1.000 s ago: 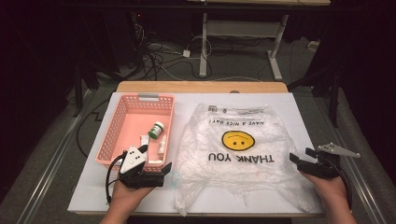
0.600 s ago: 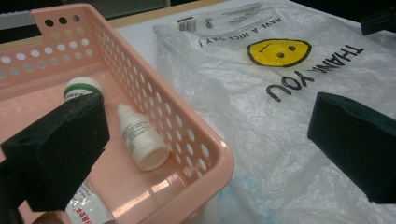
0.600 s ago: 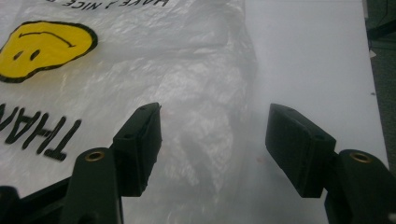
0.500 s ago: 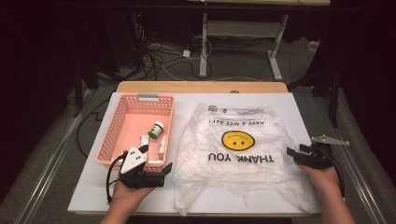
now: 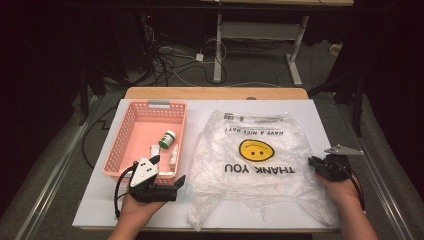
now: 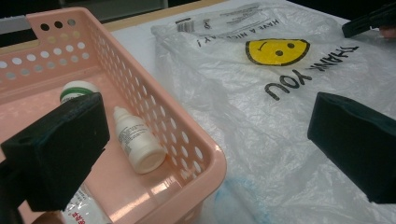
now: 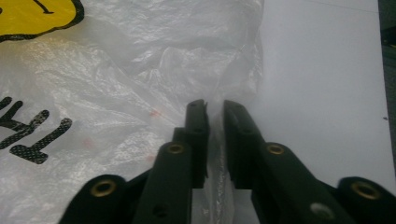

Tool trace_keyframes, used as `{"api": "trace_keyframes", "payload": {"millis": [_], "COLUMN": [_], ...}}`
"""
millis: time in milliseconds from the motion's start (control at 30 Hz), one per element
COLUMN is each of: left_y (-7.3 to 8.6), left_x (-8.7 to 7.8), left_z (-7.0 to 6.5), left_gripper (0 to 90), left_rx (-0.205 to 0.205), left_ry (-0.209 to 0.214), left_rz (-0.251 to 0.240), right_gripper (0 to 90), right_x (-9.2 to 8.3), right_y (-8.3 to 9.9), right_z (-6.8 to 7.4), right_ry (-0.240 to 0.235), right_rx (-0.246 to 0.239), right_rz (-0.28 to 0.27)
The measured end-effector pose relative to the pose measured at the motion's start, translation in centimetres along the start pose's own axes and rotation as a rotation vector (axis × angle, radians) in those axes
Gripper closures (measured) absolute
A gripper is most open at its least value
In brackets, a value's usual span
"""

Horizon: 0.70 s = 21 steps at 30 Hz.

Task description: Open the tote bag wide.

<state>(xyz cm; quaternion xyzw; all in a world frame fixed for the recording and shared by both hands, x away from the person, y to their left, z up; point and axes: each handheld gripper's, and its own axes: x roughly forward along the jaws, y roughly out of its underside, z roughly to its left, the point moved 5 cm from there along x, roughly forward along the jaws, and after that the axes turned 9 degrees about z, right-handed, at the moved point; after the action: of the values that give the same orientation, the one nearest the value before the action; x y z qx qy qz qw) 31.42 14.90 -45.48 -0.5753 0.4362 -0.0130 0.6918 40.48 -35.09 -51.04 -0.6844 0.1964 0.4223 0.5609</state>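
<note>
Left gripper (image 5: 167, 177) agape, right gripper (image 5: 314, 163) clamped.

1. A pink basket (image 5: 122, 145) sits on the bench (image 5: 320, 120), left side.
2. Inside lie a green-capped bottle (image 5: 167, 139) and a white dropper bottle (image 6: 137, 144).
3. Cables (image 5: 172, 60) tangle on the floor beyond.

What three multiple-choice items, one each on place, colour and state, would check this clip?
1. Where does the small white dropper bottle lie?
A. in the pink plastic basket
B. on the clear plastic bag
C. on the floor

2. What colour is the smiley face printed on the bag?
A. red
B. yellow
C. blue

3. How does the right gripper stand?
A. wide open above the basket
B. shut on the bag's edge
C. shut on a bottle

Key: 1 A, it rests on the basket floor; 2 B, a yellow disc; 3 B, film is pinched between its jaws, which have just been closing.
</note>
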Motion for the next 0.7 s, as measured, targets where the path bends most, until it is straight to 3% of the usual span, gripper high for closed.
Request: {"api": "trace_keyframes", "payload": {"millis": [267, 333, 500, 533, 700], "left_y": [0.0, 0.0, 0.0, 0.0, -0.1], "left_x": [0.0, 0.0, 0.0, 0.0, 0.0], "left_z": [0.0, 0.1, 0.2, 0.2, 0.1], "left_gripper": [0.0, 0.0, 0.0, 0.0, 0.0], "left_rx": [0.002, -0.001, -0.002, -0.003, 0.000], "left_ry": [0.004, 0.005, 0.006, 0.008, 0.008], "left_rz": [0.002, 0.001, 0.001, 0.001, -0.001], "right_gripper": [90.0, 90.0, 90.0, 90.0, 90.0], "right_x": [-0.3, -0.6, -1.1, -1.4, -2.4], "right_y": [0.1, 0.1, 0.4, 0.7, 1.4], "right_z": [-0.2, -0.6, -1.4, -2.1, -3.7], "right_ry": [-0.007, -0.011, 0.014, 0.027, 0.064], "right_rx": [0.019, 0.052, 0.085, 0.120, 0.176], "right_rz": [-0.021, -0.051, -0.066, -0.076, -0.106]}}
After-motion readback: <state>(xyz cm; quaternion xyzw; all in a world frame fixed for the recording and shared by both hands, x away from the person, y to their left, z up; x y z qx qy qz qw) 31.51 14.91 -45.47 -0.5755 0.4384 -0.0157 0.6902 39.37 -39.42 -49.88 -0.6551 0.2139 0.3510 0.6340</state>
